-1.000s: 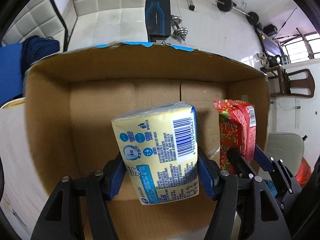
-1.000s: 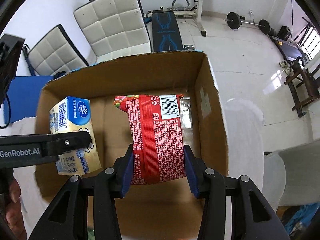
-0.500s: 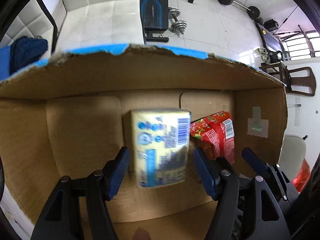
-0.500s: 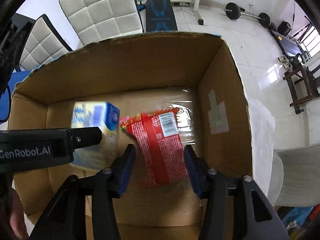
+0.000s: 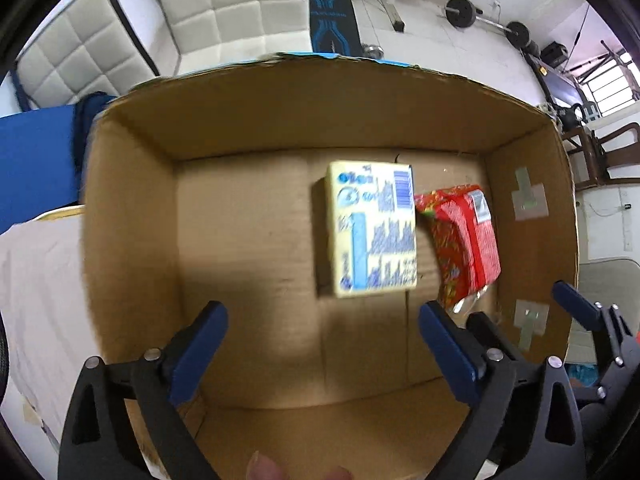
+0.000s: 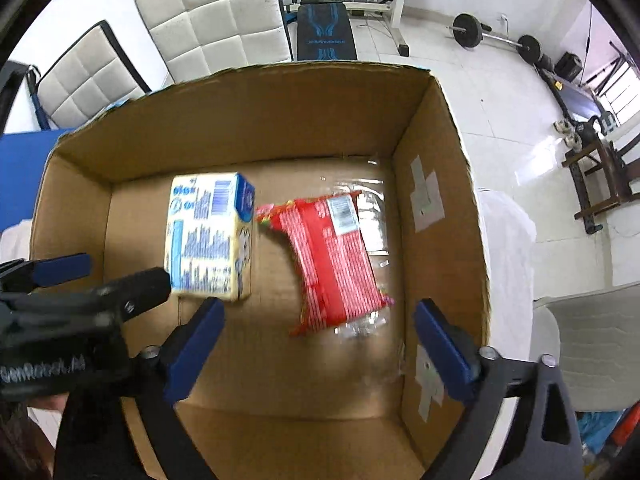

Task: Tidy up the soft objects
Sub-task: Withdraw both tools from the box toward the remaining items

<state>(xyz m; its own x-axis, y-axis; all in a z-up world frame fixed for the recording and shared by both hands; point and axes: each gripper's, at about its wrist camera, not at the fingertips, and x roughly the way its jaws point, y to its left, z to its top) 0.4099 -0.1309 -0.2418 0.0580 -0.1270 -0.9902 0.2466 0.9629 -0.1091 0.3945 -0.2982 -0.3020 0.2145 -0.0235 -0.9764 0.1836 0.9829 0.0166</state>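
Note:
A yellow and blue tissue pack [image 5: 372,232] lies inside the open cardboard box [image 5: 132,208], blurred. It also shows in the right wrist view [image 6: 208,236]. Right of it lies a red snack packet [image 5: 464,240], which also shows in the right wrist view [image 6: 332,264], inside the same box [image 6: 436,168]. My left gripper [image 5: 320,340] is open and empty above the box. My right gripper [image 6: 316,332] is open and empty above the red packet. The right gripper's fingers [image 5: 576,308] show at the right edge of the left wrist view.
Two white padded chairs [image 6: 208,16] stand behind the box. A blue weight bench [image 6: 326,32] and barbells [image 6: 496,38] are on the white tiled floor. A blue cloth [image 5: 36,160] lies left of the box, and wooden chairs [image 6: 600,176] stand at right.
Both grippers opened and let go. The tissue pack and the red packet dropped onto the box floor. Both grippers rose away from them.

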